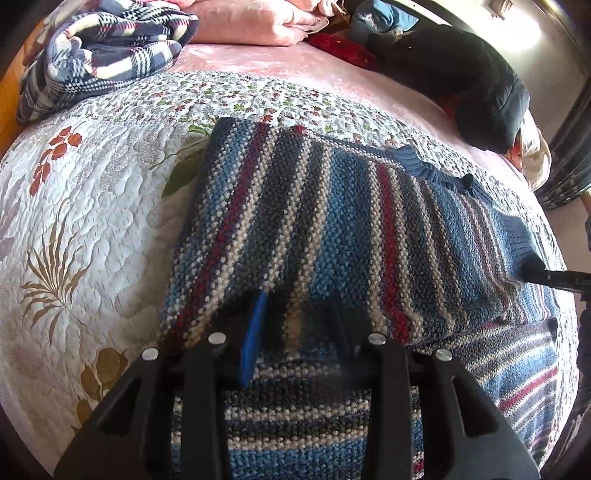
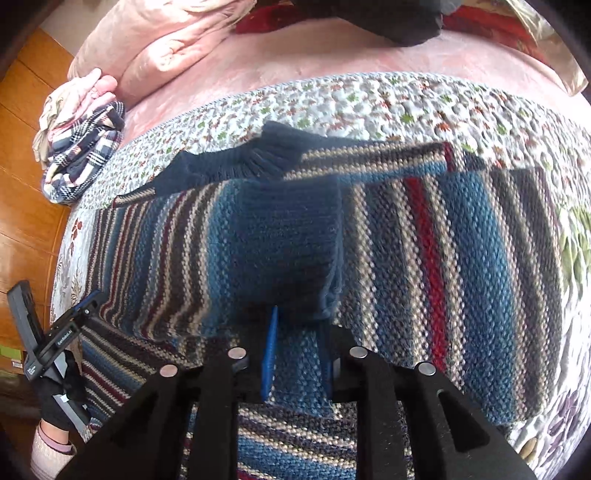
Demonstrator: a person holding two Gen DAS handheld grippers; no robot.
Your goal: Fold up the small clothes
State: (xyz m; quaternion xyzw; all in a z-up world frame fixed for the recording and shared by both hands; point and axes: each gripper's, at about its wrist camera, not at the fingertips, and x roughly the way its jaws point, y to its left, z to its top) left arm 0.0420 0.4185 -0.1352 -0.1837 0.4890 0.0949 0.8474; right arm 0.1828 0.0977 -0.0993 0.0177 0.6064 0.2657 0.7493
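Left gripper [image 1: 295, 325]: pinched on near edge of striped knitted sweater [image 1: 332, 221]. Right gripper [image 2: 299, 332]: pinched on sweater's blue cuff [image 2: 288, 243]. Sweater lay partly folded on floral quilt [image 1: 92, 221] of bed. Far: plaid blanket [image 1: 107, 55], pink bedding [image 1: 251, 22], dark garment [image 1: 461, 70].

Bare floral quilt [image 1: 92, 206] fills the left of the left wrist frame, open for passage. A plaid blanket [image 1: 103, 55] heaps at upper left, pink bedding [image 1: 251, 22] at top centre, a dark bundle [image 1: 480, 85] at upper right. The striped sweater [image 1: 332, 229] covers centre and right, leaving little bare quilt there.
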